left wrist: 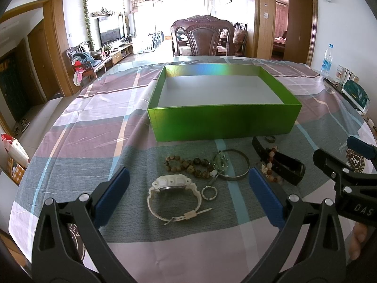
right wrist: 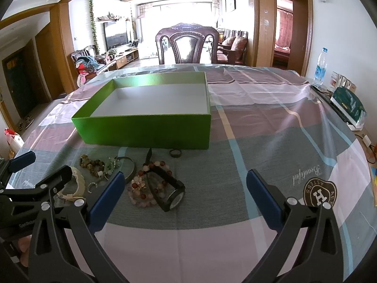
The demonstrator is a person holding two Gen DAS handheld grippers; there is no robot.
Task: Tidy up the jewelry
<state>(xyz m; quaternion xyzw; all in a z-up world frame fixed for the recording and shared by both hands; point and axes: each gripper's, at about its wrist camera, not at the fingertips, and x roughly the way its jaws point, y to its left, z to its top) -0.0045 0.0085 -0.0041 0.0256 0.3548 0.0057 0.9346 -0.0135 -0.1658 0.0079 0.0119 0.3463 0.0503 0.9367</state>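
My left claw (left wrist: 188, 198) spread wide over white watch (left wrist: 174, 198), right claw (right wrist: 186, 200) spread too, bracelets heaped before empty green box (left wrist: 221, 120) on worktop (left wrist: 70, 160) (black watch (right wrist: 169, 188) half-buried under beads (right wrist: 146, 188))

Shiny green box (left wrist: 221, 120), white watch (left wrist: 174, 198), pink-grey checked tablecloth (left wrist: 94, 122), blue-padded claws.

Bright daylight from the far windows (left wrist: 179, 7) — blown out to white, soft shadows on the tablecloth (left wrist: 77, 141), rainbow glare on the green box (left wrist: 212, 70) inner wall, strong fisheye bending — dark vignette at corners, sharp focus throughout
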